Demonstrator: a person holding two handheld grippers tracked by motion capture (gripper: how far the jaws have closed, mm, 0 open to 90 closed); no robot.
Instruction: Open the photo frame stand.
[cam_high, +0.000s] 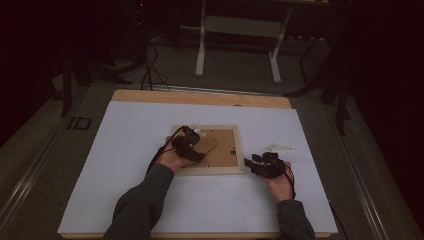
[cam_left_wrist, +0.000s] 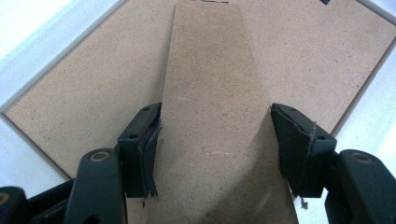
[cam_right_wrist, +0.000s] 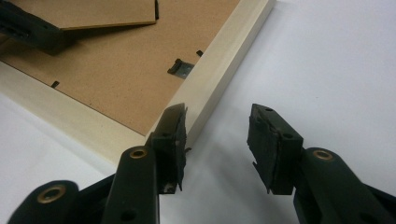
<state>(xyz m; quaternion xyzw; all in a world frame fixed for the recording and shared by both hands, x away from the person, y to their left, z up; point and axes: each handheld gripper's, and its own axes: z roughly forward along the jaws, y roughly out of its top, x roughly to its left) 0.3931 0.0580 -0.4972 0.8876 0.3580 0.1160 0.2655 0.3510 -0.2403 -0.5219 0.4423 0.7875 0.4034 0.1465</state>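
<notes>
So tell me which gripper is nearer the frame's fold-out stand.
Left. The left gripper straddles the stand on the frame's back. The right gripper sits open off the frame corner, apart from it.

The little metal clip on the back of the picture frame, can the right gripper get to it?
Probably yes. The right gripper sits open by the frame's corner, and the metal clip lies just past the wooden edge with nothing covering it.

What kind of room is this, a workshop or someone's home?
Probably a lab or studio for recording, not a home: a wooden table under a white sheet, black cables on the grey floor, a white metal stand, and a pale wooden picture frame lying face down.
</notes>
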